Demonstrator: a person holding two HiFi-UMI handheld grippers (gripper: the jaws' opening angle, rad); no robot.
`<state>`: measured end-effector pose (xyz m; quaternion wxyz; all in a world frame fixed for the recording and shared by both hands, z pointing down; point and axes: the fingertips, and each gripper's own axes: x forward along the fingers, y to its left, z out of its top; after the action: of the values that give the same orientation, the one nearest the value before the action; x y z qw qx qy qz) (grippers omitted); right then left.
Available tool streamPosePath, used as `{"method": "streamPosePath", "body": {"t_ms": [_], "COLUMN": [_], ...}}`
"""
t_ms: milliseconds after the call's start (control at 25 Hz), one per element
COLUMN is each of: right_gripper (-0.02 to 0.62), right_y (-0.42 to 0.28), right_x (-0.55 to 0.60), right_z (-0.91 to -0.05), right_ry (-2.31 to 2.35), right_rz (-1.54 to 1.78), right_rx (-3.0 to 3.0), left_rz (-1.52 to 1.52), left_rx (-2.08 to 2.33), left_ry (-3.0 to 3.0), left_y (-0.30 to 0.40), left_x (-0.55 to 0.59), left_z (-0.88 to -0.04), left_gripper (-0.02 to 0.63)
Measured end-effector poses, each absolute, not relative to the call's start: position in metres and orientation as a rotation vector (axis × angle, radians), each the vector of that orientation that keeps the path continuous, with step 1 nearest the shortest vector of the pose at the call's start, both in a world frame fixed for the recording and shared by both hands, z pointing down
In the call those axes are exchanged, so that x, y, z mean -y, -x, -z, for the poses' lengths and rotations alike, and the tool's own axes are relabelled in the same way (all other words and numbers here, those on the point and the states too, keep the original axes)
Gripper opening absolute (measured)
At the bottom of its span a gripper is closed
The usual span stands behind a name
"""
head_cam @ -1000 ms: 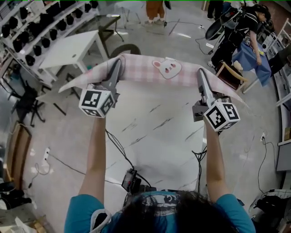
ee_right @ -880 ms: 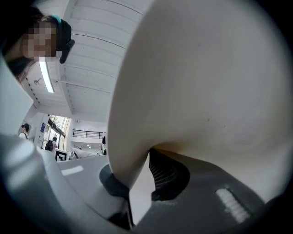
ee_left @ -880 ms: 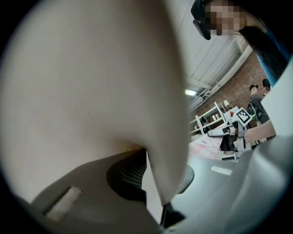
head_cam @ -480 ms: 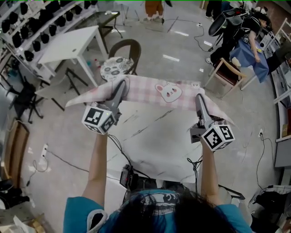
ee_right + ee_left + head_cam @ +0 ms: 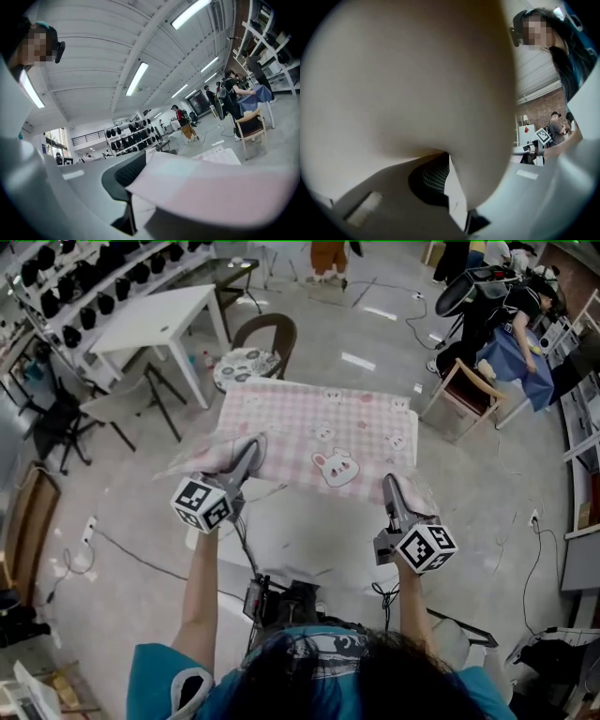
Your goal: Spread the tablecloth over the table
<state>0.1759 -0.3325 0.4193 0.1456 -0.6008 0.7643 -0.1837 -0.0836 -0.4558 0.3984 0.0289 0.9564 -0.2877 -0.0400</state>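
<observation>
The pink checked tablecloth with bunny prints lies flat over the far part of the white marble table. Its near edge is lifted between my two grippers. My left gripper is shut on the near left corner, and in the left gripper view the cloth billows over most of the picture above the dark pad. My right gripper grips the near right corner. Its jaws are opening, with the cloth still between them beside the ribbed pad.
A brown chair with a patterned cushion stands behind the table, a wooden chair at its right, a grey chair and a white table at its left. Cables and a black device lie near me. A person works far right.
Both grippers came down and back towards me. The cloth, earlier a raised band stretched between them, now lies spread over the table's far part.
</observation>
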Motion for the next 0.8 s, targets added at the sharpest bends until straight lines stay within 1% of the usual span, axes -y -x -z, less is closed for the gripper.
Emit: {"method": "streamPosePath", "body": {"t_ms": [240,400,520,800], "right_gripper": [0.057,0.054,0.054,0.054], "right_y": [-0.155,-0.132,-0.116,-0.093], "right_x": [0.286,0.263,0.247,0.223], "right_z": [-0.469,-0.500,-0.528,-0.569], "right_ry": [1.687,1.644,1.643,1.658], "right_rz": [0.751,0.900,0.970,1.128], "right_rx": [-2.170,-2.128,-2.137,-2.107], "left_rz": [0.139,0.005,-0.024,-0.120], "left_rx": [0.883,0.944,0.939,0.875], "left_ry": [-2.687,-2.550,-2.334,-2.102], "left_y": [0.112,0.139,0.160,0.178], "left_x": [0.409,0.386,0.373,0.350], "left_z": [-0.452,-0.490,-0.529,-0.584], "left_gripper": [0.055,0.062,0.060,0.064]}}
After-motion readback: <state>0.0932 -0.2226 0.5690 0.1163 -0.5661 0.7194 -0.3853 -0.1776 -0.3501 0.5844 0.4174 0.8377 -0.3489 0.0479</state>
